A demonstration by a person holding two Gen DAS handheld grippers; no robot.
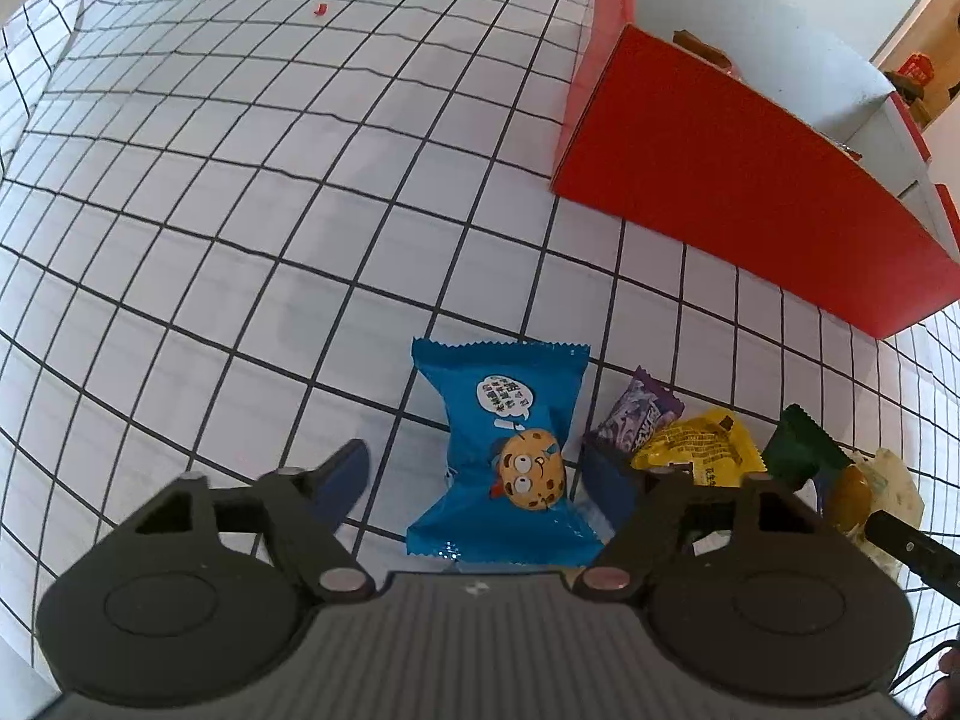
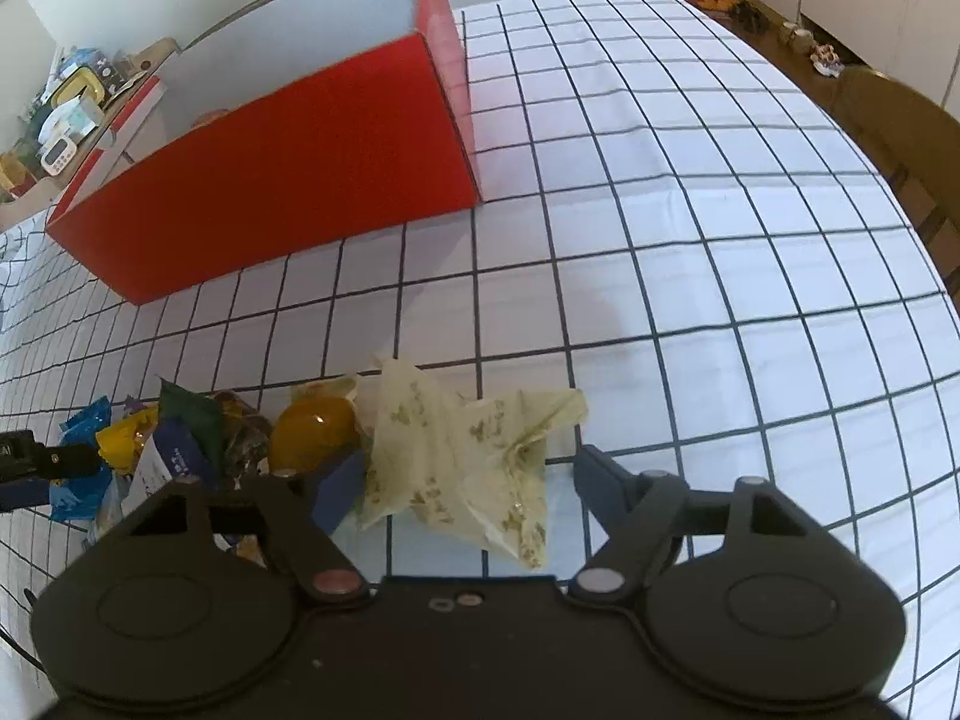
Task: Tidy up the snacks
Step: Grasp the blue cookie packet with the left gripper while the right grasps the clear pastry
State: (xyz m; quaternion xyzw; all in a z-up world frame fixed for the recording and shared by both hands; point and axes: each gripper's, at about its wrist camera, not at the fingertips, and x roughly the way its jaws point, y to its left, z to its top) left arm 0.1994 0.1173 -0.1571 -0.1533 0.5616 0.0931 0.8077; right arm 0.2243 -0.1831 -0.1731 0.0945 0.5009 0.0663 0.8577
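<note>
Checked tablecloth [image 2: 720,240] under red box [image 2: 288,180], chair [image 2: 900,120] beside

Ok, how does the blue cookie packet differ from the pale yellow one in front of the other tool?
The blue cookie packet is glossy and smooth with a cartoon cookie; the pale yellow packet is dull, crumpled and faintly patterned. The blue one lies flat, pinched at the middle; the yellow one is bunched up. Both lie on the checked tablecloth, each between open tool fingers.

Blue cookie packet [image 1: 504,450] flat (face-up); pale wrapper [image 2: 462,456] crumpled; red box [image 2: 270,180] open.
</note>
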